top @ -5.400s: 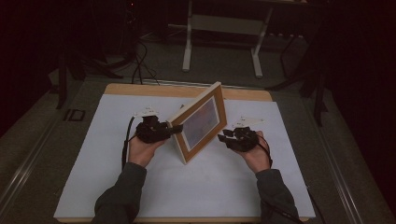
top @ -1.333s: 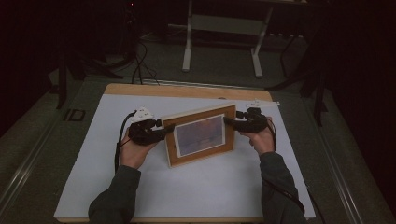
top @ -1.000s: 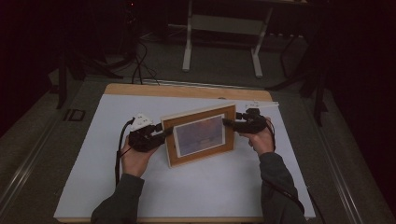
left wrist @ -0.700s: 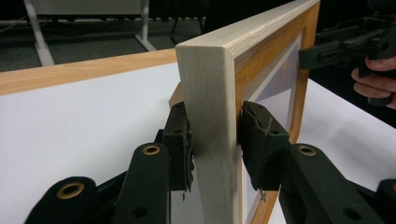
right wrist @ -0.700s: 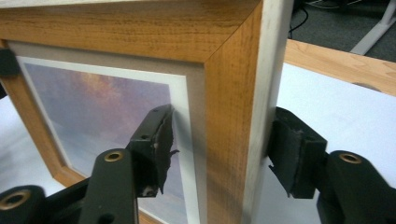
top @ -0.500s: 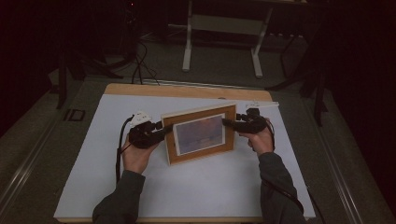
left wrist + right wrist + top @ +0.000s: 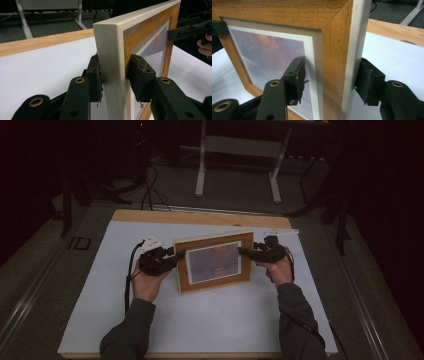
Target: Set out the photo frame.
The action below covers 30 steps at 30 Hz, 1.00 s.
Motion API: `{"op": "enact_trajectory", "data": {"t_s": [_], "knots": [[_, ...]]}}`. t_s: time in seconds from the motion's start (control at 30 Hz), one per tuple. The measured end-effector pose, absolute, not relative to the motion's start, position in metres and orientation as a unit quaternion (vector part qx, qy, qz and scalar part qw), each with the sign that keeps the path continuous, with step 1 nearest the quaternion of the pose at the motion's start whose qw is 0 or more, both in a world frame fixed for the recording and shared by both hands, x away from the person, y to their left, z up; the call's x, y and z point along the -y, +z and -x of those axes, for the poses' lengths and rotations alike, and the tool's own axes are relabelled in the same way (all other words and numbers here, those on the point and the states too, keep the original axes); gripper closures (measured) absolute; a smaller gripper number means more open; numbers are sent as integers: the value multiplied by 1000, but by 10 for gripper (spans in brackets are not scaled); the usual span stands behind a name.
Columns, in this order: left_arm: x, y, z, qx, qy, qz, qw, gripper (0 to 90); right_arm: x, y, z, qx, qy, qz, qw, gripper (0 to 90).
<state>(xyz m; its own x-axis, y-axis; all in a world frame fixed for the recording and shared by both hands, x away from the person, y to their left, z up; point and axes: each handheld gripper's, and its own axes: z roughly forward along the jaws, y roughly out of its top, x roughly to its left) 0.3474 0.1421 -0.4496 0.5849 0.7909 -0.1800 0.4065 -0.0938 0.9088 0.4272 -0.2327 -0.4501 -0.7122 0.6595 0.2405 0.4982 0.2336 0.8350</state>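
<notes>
A wooden picture frame point(image 7: 212, 285) with a purple-orange sky print stands upright on the white mat point(image 7: 200, 320), face toward the person. My left gripper point(image 7: 177, 256) is shut on its left edge; in the left gripper view the pads point(image 7: 96, 78) press both sides of the pale frame edge point(image 7: 110, 50). My right gripper point(image 7: 244, 251) grips the right edge. In the right gripper view one pad point(image 7: 299, 77) sits on the print side and the other against the back of the frame point(image 7: 334, 37). That gripper point(image 7: 175, 33) also appears beyond the frame in the left gripper view.
The mat covers a wooden table whose far edge point(image 7: 200, 216) shows bare wood. A thin white strip point(image 7: 280, 232) lies at the back right. Beyond the table stand a metal stand's legs point(image 7: 200, 170) and floor cables point(image 7: 150, 185).
Five seconds ago the frame stood turned diagonally; it has swung round to face the person. Over the last second both grippers and the frame stayed nearly still.
</notes>
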Motion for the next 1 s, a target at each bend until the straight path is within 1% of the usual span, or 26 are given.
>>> {"op": "enact_trajectory", "data": {"t_s": [0.4, 0.7, 1.0], "knots": [[-143, -450, -355, -416, 177, -717, 530, 641, 236, -451, -425, -776, 499, -378, 81, 480], [-146, -452, -360, -413, 172, -715, 537, 638, 240, -453, -417, -769, 504, -385, 79, 521], [-146, -453, -363, -415, 170, -713, 539, 632, 242, -453, -410, -767, 501, -393, 81, 542]]}}
